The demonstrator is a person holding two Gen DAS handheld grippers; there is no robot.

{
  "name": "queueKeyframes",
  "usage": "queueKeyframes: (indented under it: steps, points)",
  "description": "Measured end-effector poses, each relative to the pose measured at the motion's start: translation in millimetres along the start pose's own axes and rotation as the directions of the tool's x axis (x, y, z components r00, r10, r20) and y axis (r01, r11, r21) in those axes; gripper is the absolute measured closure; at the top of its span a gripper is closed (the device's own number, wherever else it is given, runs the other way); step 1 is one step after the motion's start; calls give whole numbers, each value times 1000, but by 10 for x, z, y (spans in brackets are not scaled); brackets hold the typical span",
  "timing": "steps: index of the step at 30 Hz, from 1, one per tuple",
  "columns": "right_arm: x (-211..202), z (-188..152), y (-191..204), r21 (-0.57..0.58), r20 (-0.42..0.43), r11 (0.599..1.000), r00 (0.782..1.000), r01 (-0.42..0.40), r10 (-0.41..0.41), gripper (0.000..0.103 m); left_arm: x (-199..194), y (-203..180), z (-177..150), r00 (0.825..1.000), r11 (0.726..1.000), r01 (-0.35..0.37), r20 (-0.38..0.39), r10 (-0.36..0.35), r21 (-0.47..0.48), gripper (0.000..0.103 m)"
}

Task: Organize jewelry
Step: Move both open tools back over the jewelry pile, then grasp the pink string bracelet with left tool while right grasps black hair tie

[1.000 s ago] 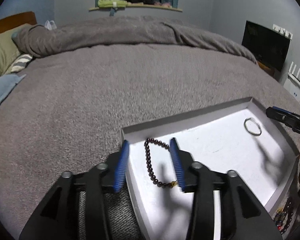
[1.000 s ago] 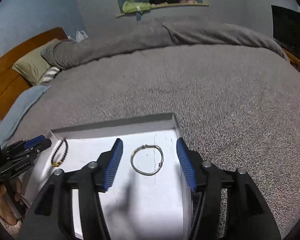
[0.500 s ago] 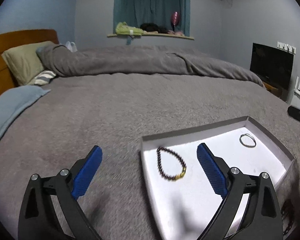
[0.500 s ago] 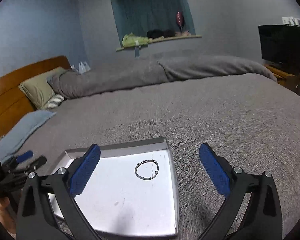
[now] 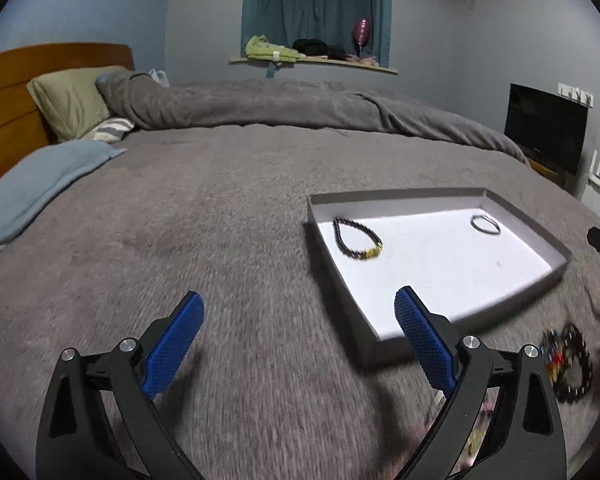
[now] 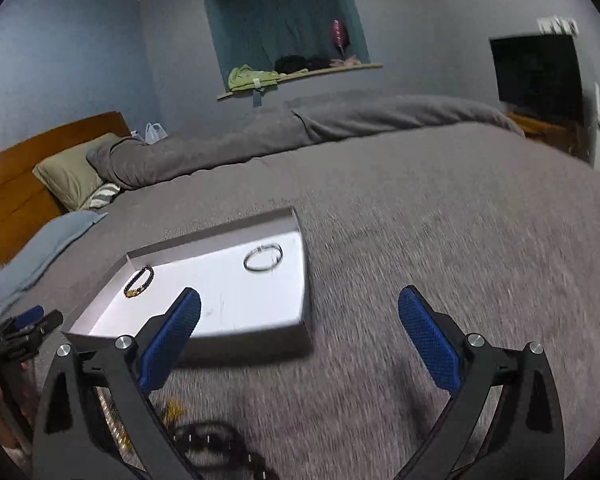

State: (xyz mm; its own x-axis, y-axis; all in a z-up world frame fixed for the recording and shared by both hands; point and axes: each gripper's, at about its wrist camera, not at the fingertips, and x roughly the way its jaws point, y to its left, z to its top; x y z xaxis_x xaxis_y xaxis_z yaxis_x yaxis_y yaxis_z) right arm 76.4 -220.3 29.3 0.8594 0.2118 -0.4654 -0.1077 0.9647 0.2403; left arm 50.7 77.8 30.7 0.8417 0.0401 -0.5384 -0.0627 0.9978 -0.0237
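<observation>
While both tools hung wide apart with nothing between the pads, I read the scene from the bed [image 5: 228, 184] down. Its grey blanket carried everything; soft, so anything pressed would sink. White tray [image 5: 556, 270] lay flat on it, shallow grey walls; the right wrist view shows the same tray [image 6: 306, 280].

Left tool [image 5: 300, 344] hovered over bare blanket just beside the tray's near corner, its jaws having just been opening, empty. Right tool [image 6: 300, 336] hovered over blanket beside the tray's near wall, jaws likewise having just been opening, empty.

Inside the tray: dark beaded bracelet [image 5: 356, 238] with a gold clasp near the far left corner, thin silver bangle [image 5: 486, 224] toward the far right, well apart. Both looked placed.

Outside it, a blurred pile of loose jewelry [image 5: 568, 364] sat on the blanket near the tray's front edge; a dark bead strand [image 6: 220, 452] showed at the bottom of the right view. Exact pieces I could not tell.

My judgement: next step was fetching one piece from that pile. Do it well by coming down steeply, pinching a single strand across its cord, not scooping blanket pile, lifting clear of the wall before crossing, and dropping into the vacant middle.
</observation>
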Motion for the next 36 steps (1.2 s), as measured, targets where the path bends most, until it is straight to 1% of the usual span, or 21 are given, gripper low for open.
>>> queueKeyframes:
  steps: [4, 5, 7, 9, 11, 15, 19, 23, 25, 27, 30, 32, 34, 36]
  points:
    - [-139, -160, -152, 28, -7, 1000, 1000, 11, -11, 5, -193, -77, -128, 999, 999, 25, 22, -26, 36, 7]
    - [-176, -211, -176, 28, -9, 999, 1000, 19, -18, 5, -245, -91, -170, 999, 998, 44, 23, -45, 41, 7]
    - [-222, -273, -188, 33, -13, 999, 1000, 20, -20, 5, -300, -124, -236, 997, 996, 70, 12, -71, 45, 7]
    - [-271, -351, -188, 36, -29, 999, 1000, 5, -4, 5, -345, -149, -307, 996, 995, 87, -2, -87, 52, 7]
    - [-314, -431, -155, 18, -46, 1000, 999, -6, 7, 5, -392, -183, -373, 995, 993, 98, -15, -98, 63, 7]
    - [-420, -562, -61, -36, -51, 999, 999, -15, 13, 5, -475, -226, -497, 991, 989, 130, -45, -127, 70, 7]
    - [-546, -636, 116, -91, -27, 994, 998, -65, 63, 5, -521, -260, -618, 985, 985, 156, -90, -150, 70, 7]
    - [-627, -740, 484, -213, -23, 969, 992, -123, 121, 5, -582, -304, -742, 979, 981, 173, -125, -162, 88, 7]
    - [-617, -799, 629, -270, -33, 955, 993, -122, 117, 5, -588, -318, -752, 977, 978, 184, -131, -171, 95, 7]
    - [-604, -837, 708, -304, -36, 946, 993, -115, 110, 5, -554, -319, -754, 976, 979, 178, -145, -163, 96, 7]
    - [-574, -807, 653, -265, -41, 958, 994, -110, 102, 5, -487, -303, -749, 972, 981, 176, -173, -160, 83, 10]
    - [-539, -780, 548, -211, -51, 972, 995, -100, 91, 5, -466, -298, -754, 970, 981, 176, -182, -159, 83, 16]
    - [-486, -747, 426, -163, -61, 983, 995, -82, 72, 5, -455, -315, -756, 970, 980, 175, -189, -155, 92, 34]
    - [-437, -726, 318, -115, -74, 992, 996, -59, 51, 5, -420, -335, -775, 970, 982, 157, -206, -132, 106, 37]
